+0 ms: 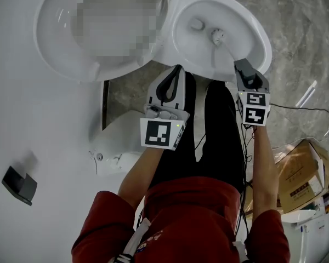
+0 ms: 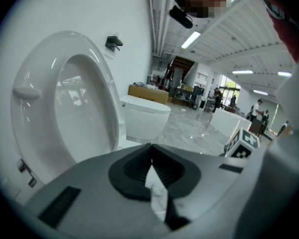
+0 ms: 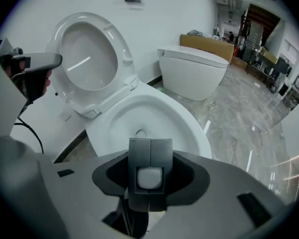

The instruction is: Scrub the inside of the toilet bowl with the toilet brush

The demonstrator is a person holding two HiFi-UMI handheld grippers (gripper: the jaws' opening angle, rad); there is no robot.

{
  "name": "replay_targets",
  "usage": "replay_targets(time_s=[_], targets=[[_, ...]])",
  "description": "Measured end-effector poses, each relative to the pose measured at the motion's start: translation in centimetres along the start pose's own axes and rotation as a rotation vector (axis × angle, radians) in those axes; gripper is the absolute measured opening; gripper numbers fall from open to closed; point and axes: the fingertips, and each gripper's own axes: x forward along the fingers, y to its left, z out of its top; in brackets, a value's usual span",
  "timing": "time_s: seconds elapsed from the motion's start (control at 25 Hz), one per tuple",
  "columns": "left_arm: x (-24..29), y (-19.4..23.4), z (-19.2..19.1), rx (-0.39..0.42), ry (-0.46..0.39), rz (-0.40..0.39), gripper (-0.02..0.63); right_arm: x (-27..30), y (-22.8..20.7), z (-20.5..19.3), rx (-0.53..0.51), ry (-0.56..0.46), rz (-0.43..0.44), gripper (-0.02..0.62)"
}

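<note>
The toilet bowl [image 1: 255, 34] sits at 1 o'clock in the head view, with its raised lid [image 1: 55, 48] at 11 o'clock. A cardboard box [image 1: 301, 179] lies on the grey floor [image 1: 296, 53] at 4 o'clock. The left hand-held gripper [image 1: 179, 68] hangs beside the bowl's 7 o'clock edge, its jaws closed tip to tip on nothing. The right hand-held gripper [image 1: 242, 64], at the bowl's 5 o'clock rim, is clamped on the toilet brush [image 1: 217, 35], whose white head is inside the bowl.
</note>
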Motion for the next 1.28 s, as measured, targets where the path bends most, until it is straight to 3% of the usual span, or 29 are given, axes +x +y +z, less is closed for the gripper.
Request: replay_targets(time_s=[0.16, 0.36, 0.6, 0.8, 0.92, 1.04, 1.2, 1.28], targets=[[-1.3, -1.7, 2.9, 0.015, 0.007, -0.008, 0.0, -3.7, 0.2, 0.8, 0.067, -0.036, 0.032, 0.178], [-4.6, -3.6, 8.6, 0.041, -0.077, 0.016, 0.0, -13.1, 0.7, 4.2, 0.127, -0.162, 0.074, 0.178], [-11.5, -4.8, 18.9, 0.059, -0.249, 0.131, 0.0, -28.0, 0.8, 12.8, 0.125, -0.502, 0.113, 0.178], [-19.5, -3.3, 26.8, 0.078, -0.435, 0.284, 0.0, -40.5, 3.8, 21.9, 0.015, -0.859, 0.253, 0.178], [-24.8, -1.2, 29.8, 0.075, -0.528, 0.387, 0.0, -45.8, 8.0, 25.5, -0.119, -0.979, 0.367, 0.178], [-30.9, 2.2, 30.8, 0.099, -0.578, 0.495, 0.0, -48.3, 14.4, 27.2, -0.205, -1.029, 0.469, 0.178], [-39.3, 7.7, 28.2, 0.081, -0.593, 0.658, 0.0, -48.4, 25.1, 27.1, -0.3, -1.003, 0.595, 0.178], [-43.1, 10.1, 25.0, 0.053, -0.53, 0.741, 0.0, -47.2, 30.8, 26.4, -0.354, -0.939, 0.653, 0.178]])
